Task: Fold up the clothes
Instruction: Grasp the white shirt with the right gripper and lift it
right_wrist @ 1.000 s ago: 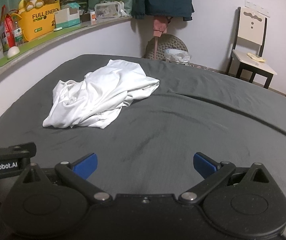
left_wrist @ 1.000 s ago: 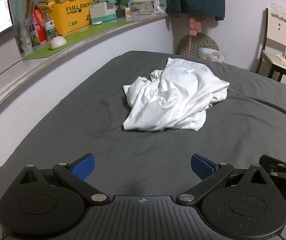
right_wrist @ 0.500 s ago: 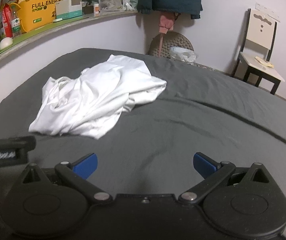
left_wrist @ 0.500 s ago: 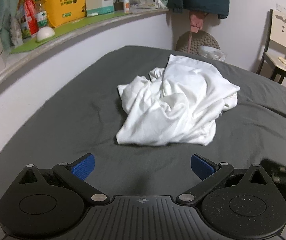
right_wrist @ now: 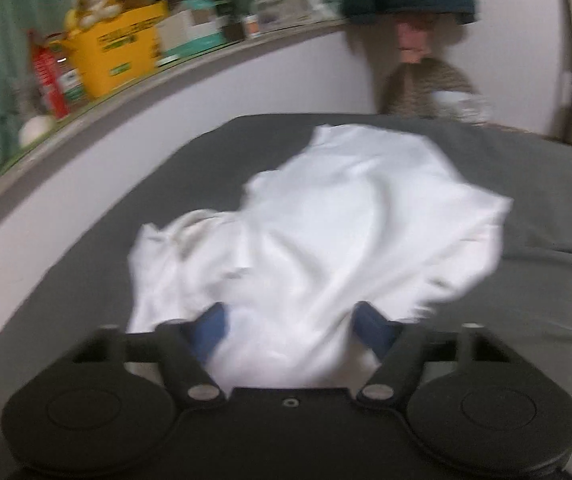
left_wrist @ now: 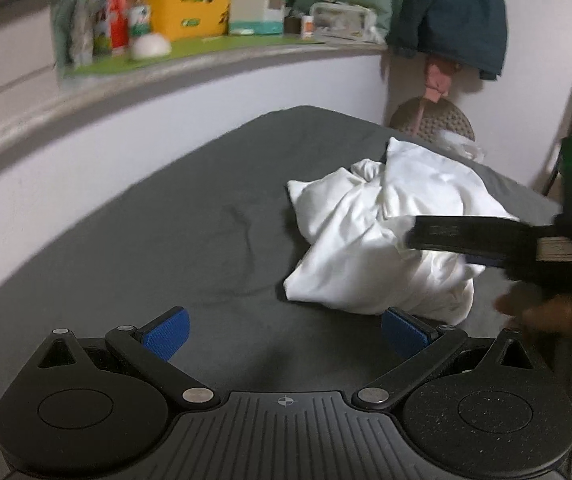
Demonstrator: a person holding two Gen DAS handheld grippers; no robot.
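Left gripper [left_wrist: 284,334] open over grey bed [left_wrist: 166,248], right gripper [left_wrist: 437,236] on white garment [left_wrist: 365,240]

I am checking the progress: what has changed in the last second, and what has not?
The right gripper moved forward over the white garment, open, cloth now between its fingers. The left gripper swung left, still open and empty. The garment stays crumpled on the grey bed.

The shirt [left_wrist: 381,240] lies crumpled on the bed [left_wrist: 166,248], toward its far end. The right gripper [right_wrist: 289,328] sits at the shirt's near edge, cloth between its spread jaws. The left gripper [left_wrist: 284,330] is over bare bed, left of the shirt. A shelf [left_wrist: 190,60] runs along the wall left of the bed, a box [left_wrist: 190,4] on it
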